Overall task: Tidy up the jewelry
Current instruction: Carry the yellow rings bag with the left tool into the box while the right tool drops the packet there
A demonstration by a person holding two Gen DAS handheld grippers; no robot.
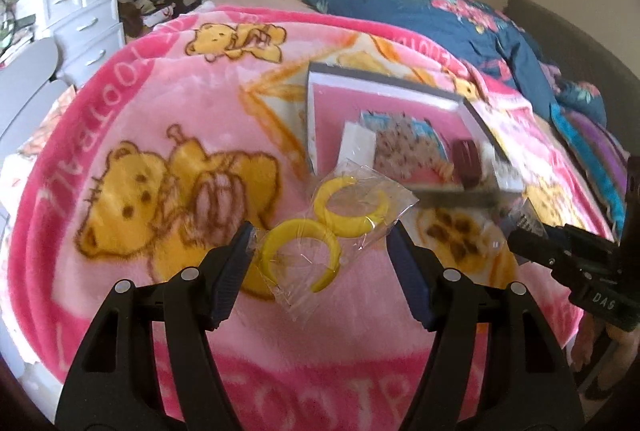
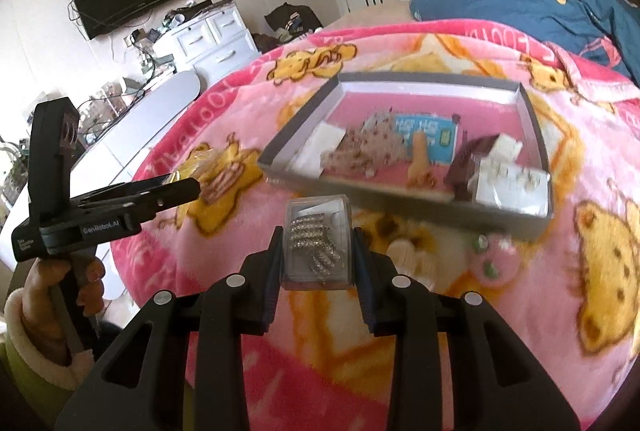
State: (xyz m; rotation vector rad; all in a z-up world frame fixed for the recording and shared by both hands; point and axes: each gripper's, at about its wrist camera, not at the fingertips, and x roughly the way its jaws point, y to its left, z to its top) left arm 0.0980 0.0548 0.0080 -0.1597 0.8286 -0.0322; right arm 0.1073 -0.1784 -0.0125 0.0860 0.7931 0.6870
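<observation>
The left hand-held gripper [image 1: 322,249] grips a clear bag of yellow hoops [image 1: 332,227] by its edges. The right hand-held gripper [image 2: 316,251] squeezes a little clear box of sparkly earrings [image 2: 316,243]. Both hang above the pink bear blanket [image 1: 160,119], near the gray tray [image 2: 536,135].

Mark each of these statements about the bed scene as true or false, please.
1. The right tool holds a clear box of sparkly jewelry. True.
2. The left tool holds a packet of blue hoops. False: the hoops in the packet are yellow.
3. The grey tray lies on a pink blanket with bears. True.
4. The tray is empty. False: it already holds cards and pieces of jewelry.
</observation>
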